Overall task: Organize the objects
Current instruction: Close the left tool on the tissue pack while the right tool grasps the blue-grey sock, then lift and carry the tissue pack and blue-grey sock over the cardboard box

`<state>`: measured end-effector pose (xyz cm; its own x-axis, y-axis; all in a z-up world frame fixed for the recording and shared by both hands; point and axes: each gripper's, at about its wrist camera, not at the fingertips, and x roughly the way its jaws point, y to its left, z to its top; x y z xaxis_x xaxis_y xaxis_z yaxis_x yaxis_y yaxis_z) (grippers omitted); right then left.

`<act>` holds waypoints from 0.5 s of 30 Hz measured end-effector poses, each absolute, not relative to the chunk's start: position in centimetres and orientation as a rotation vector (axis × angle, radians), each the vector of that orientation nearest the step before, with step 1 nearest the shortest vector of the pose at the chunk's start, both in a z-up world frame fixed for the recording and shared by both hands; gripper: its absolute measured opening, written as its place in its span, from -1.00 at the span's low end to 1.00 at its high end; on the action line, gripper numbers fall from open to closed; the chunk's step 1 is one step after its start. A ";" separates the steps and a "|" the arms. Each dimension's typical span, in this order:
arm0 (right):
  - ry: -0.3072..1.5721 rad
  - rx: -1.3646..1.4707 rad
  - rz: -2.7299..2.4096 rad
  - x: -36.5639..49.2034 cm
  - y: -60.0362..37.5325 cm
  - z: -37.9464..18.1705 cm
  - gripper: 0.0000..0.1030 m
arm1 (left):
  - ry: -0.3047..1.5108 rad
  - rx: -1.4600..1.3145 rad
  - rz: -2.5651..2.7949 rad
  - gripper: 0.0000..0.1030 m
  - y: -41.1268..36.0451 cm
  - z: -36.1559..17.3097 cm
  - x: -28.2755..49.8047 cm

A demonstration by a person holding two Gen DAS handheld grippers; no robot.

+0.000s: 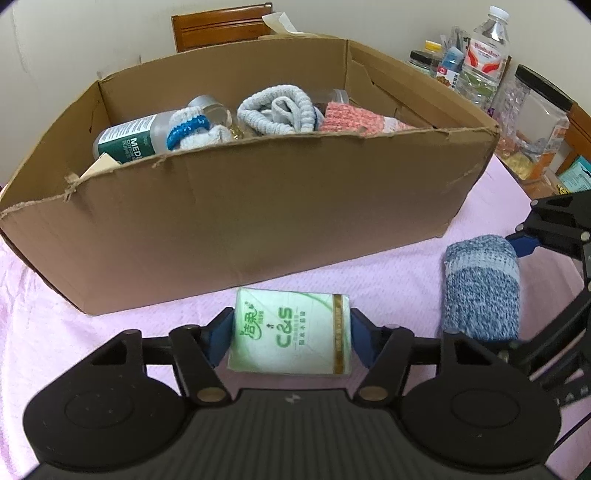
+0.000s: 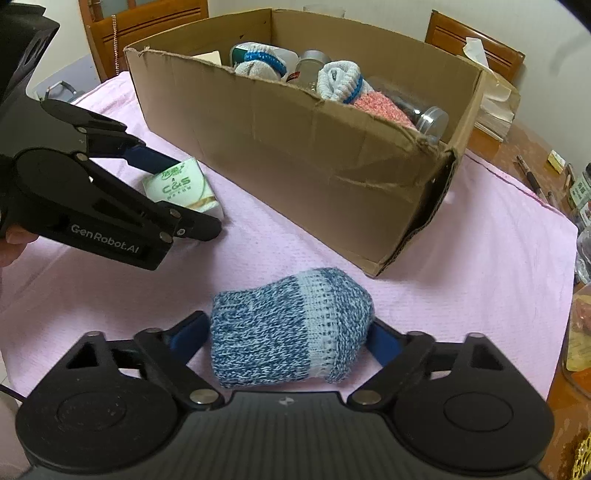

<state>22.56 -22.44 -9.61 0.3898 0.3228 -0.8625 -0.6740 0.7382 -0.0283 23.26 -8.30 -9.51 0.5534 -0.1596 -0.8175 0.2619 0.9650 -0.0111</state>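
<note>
- Down by our left gripper (image 1: 291, 334), both blue pads press the 2 short ends of a green-and-white tissue pack (image 1: 290, 330), so the grip on it is firm; the pack rests on the pink tablecloth (image 1: 55, 325).
- Our right gripper (image 2: 291, 332) has its blue pads against the 2 sides of a rolled blue-and-white knit sock (image 2: 291, 325), which lies on the same cloth; the pads touch the knit, and we take it as gripped.
- From the left wrist view, the sock sits to the right of the tissue pack, apart from it, with the right gripper's black linkage reaching in from the frame edge.
- Just beyond both items stands an open cardboard box (image 1: 258, 206), its near wall torn along the top edge.
- Inside the box we see a bottle with a green label (image 1: 129, 138), a white sock roll with a blue band (image 1: 192, 129), a pale grey sock bundle (image 1: 277, 110) and a pink knit piece (image 1: 354, 118).
- Past the box's right end, a clear water bottle (image 1: 484, 59) and a black-lidded plastic jar (image 1: 535, 118) stand among small clutter.
- A wooden chair back (image 1: 221, 27) shows behind the box.
</note>
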 end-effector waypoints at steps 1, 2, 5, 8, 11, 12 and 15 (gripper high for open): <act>0.983 -0.406 0.646 22.6 -22.4 -9.5 0.64 | 0.958 0.117 -0.251 0.25 -8.3 -9.5 23.3; 0.990 -0.400 0.636 22.7 -22.4 -9.4 0.63 | 0.963 0.116 -0.253 0.25 -8.2 -9.4 23.3; 1.005 -0.393 0.617 22.8 -22.4 -9.2 0.57 | 0.974 0.109 -0.263 0.25 -7.9 -9.1 23.1; 1.009 -0.392 0.607 22.6 -22.3 -8.8 0.54 | 0.981 0.112 -0.271 0.24 -7.5 -8.5 22.9; 1.023 -0.366 0.604 22.6 -22.4 -8.1 0.54 | 0.981 0.120 -0.286 0.24 -7.2 -7.5 22.6; 1.025 -0.358 0.602 22.5 -22.4 -7.8 0.54 | 0.982 0.125 -0.293 0.24 -7.1 -7.0 22.5; 1.031 -0.348 0.592 22.1 -22.5 -6.9 0.54 | 0.983 0.137 -0.310 0.24 -6.7 -5.5 22.2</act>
